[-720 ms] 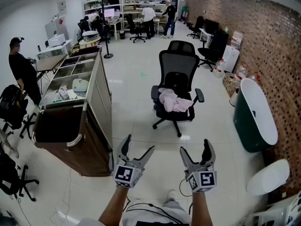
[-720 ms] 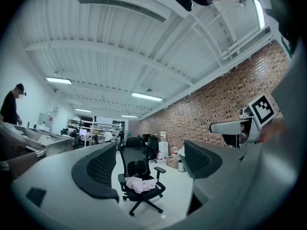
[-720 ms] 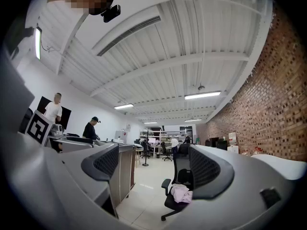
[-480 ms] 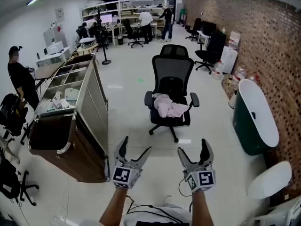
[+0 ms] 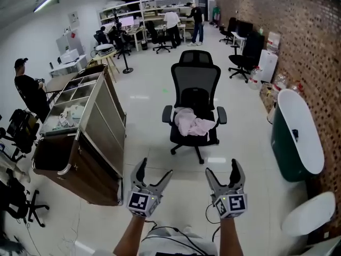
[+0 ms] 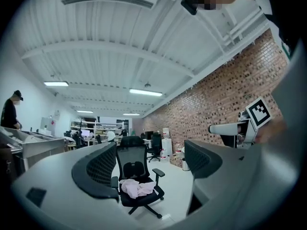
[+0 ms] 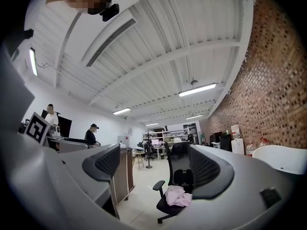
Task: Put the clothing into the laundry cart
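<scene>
On the seat of the black office chair [image 5: 195,87] lies the pink clothing [image 5: 194,124], ungrasped; the left gripper [image 5: 155,169] and right gripper [image 5: 222,168] hover short of the chair, jaws spread and empty, so the next move is likely reaching in to pinch it.

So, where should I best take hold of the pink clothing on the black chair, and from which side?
Probably grip the bunched-up top of the pink clothing, coming from the open front and from above. It lies crumpled and loose on the seat; the backrest stands behind it and the armrests close both sides.
</scene>
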Tool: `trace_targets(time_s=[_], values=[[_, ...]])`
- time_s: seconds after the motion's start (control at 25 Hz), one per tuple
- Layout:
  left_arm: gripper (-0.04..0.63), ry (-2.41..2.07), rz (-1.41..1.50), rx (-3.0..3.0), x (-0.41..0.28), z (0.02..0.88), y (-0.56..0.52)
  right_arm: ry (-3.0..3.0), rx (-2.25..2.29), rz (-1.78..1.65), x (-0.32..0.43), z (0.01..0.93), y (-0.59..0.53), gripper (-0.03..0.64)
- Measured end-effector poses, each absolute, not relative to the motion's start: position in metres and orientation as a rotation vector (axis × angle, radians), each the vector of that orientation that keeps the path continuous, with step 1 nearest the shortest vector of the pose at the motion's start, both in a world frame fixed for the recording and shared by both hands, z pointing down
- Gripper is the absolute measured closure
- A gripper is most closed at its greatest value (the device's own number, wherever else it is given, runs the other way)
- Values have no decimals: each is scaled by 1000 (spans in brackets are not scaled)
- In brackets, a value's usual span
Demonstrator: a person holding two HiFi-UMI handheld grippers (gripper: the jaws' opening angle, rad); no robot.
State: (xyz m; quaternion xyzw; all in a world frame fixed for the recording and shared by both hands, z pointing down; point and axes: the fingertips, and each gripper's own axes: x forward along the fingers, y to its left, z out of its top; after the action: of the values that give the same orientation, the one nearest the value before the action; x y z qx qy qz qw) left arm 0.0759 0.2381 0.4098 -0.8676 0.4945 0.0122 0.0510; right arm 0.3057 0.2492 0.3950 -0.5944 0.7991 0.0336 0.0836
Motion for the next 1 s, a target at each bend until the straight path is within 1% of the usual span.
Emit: trace_targets(time_s=[0.12,0.28,0.52,0.64,0.76,1.0], values=[[172,1521,33,-2666,89,402,232,2401,-1760,71,309,405,238,146],[173,1499,0,-2671,101,416,210,2420,-1748,46,314,417,219,146],[173,1463,29,-2736,120,430,162,2431,-1781,76,318,423,182,147],[173,1434,24,-2717,115,446,128,2417,-1829,107,319,417,157,147],[173,1386,42,-2724,117,433,100,2409,-1853,145,313,406,126,147],[187,1339,66,-2737,88,434,42,2439,-1836,202,272,394,66,147]])
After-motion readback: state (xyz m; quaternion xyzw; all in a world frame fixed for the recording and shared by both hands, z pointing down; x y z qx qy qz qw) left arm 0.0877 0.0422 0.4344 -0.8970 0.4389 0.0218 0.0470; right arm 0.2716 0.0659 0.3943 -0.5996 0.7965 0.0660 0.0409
